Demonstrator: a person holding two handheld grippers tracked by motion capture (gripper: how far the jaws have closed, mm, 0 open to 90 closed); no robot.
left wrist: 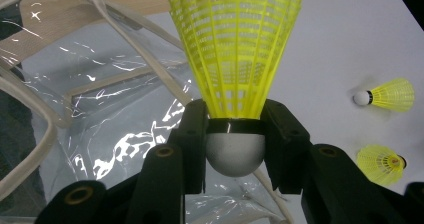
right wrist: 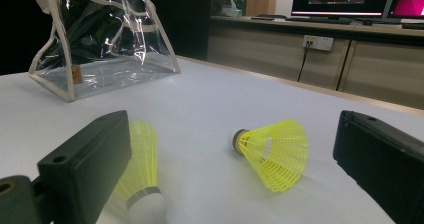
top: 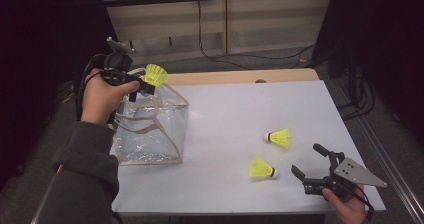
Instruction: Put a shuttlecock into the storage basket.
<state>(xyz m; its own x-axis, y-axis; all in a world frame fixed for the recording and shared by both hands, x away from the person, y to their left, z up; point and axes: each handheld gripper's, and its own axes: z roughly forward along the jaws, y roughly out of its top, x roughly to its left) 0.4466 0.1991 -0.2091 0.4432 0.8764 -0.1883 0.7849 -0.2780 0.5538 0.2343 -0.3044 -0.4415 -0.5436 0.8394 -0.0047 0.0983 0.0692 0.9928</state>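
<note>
We wear a grey long sleeve [top: 85,169] on our left arm, bunched in folds at the cuff. Our left claw [top: 142,86] is black, with a round black body, a small grey plate on top and a black cable looping behind. Its blocky arms carry brass-ringed screw holes [left wrist: 80,194]. Our right claw [top: 310,161] is black too, with squared fingers, topped by a grey three-cornered plate [top: 357,173] dotted with small holes.
</note>
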